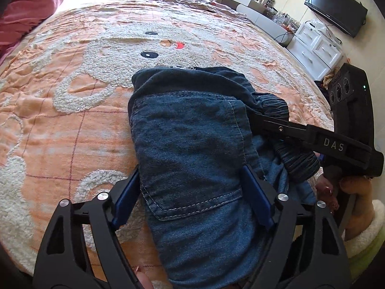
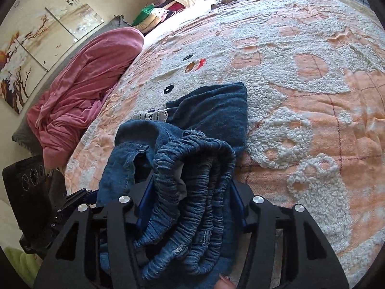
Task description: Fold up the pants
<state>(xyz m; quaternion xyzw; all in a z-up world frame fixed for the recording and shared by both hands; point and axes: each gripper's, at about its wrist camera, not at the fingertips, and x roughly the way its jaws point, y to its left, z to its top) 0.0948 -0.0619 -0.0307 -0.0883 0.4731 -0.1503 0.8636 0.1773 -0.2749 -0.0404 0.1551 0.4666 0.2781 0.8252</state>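
Peach and white, the fuzzy blanket [image 1: 72,125] covers the whole bed, and it has a big bear face with black eyes and a red mouth on it. A pink blanket [image 2: 84,96] lies bunched up at the head of the bed. Off to the side stands a white dresser [image 1: 317,45], with a black TV [image 1: 336,7] on the wall above it. The blue jean pants [image 1: 192,144] lie in a folded heap on the bed, near its edge. Their back pocket faces up in the left wrist view. Their stretchy waistband [image 2: 192,180] is bunched on top in the right wrist view. The left tool [image 1: 192,197] has its two blue fingers set on both sides of the pocket part, with the cloth filling the gap between them. It looks like it is squeezing the pants, but thick cloth hides the tips, so I cannot say for sure. The right tool [image 2: 190,202] has its fingers on both sides of the waistband, clamped on the bunched cloth. The right tool also shows in the left wrist view, reaching in from the side onto the waistband.
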